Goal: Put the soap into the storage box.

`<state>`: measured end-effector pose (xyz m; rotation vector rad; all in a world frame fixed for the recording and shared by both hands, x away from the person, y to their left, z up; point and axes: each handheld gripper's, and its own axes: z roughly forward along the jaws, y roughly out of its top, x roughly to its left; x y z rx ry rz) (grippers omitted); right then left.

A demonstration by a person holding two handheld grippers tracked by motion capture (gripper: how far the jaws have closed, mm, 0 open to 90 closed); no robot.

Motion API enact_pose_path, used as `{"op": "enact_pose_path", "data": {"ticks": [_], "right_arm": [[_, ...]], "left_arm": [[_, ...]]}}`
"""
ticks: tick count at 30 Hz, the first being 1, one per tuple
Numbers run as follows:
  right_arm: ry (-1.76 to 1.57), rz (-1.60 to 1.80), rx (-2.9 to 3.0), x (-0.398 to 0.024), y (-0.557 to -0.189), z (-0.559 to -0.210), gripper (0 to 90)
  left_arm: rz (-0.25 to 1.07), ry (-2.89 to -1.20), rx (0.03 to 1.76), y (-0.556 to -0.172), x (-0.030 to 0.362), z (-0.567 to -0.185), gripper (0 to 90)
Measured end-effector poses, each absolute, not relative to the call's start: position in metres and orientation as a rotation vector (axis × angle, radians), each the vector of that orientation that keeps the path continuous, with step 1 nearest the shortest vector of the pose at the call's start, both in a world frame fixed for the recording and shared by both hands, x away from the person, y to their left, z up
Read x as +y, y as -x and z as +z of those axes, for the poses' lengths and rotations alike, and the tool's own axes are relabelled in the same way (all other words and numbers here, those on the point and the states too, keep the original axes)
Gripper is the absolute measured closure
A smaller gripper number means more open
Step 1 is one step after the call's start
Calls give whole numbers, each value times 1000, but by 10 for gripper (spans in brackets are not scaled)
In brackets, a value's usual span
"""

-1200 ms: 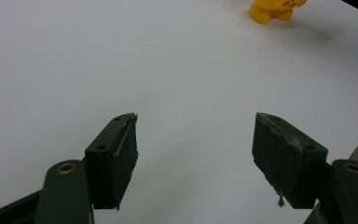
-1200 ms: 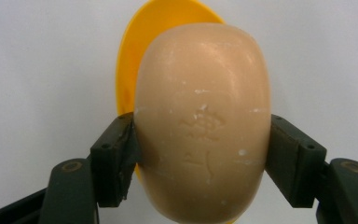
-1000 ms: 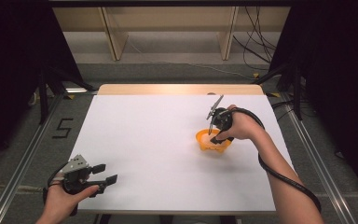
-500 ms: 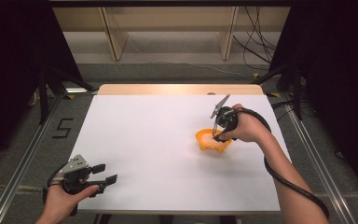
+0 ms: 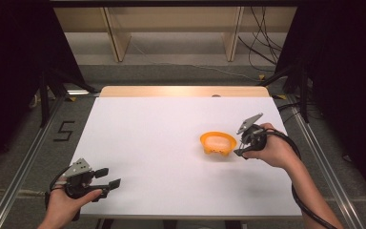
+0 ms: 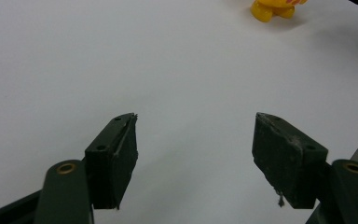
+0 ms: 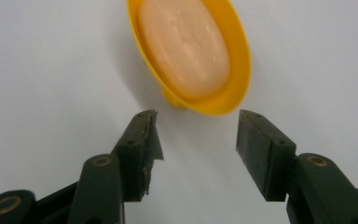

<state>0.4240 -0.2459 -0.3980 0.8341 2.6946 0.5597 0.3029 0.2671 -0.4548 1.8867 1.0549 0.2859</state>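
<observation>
The right gripper [image 7: 198,140] has its jaws spread apart just short of a yellow dish [image 7: 240,56] holding a pale bar of soap [image 7: 184,49] (slightly blurred) on the white tabletop [image 7: 51,70].

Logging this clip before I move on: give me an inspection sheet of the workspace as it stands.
Surface: white table, bare apart from the dish.
Job's things: orange dish right of centre, pale soap lying in it.
Clutter: nothing seen.
Grippers: left gripper open, empty, at near left corner; right gripper open, empty, just right of the dish, apart from it.
Cables: one trails from the right gripper along the forearm; more cables on the floor beyond.
Surroundings: wooden shelf legs, a "5" floor mark.
</observation>
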Motion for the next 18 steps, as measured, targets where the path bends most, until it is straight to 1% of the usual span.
{"op": "enact_pose_path", "data": {"ticks": [7, 18], "right_arm": [[-954, 609, 2644, -269, -407, -426, 496], [-1114, 709, 2472, -285, -398, -450, 483]], "left_arm": [[282, -1905, 1059, -303, 266, -456, 306], [269, -1909, 1059, -304, 264, -459, 306]]}}
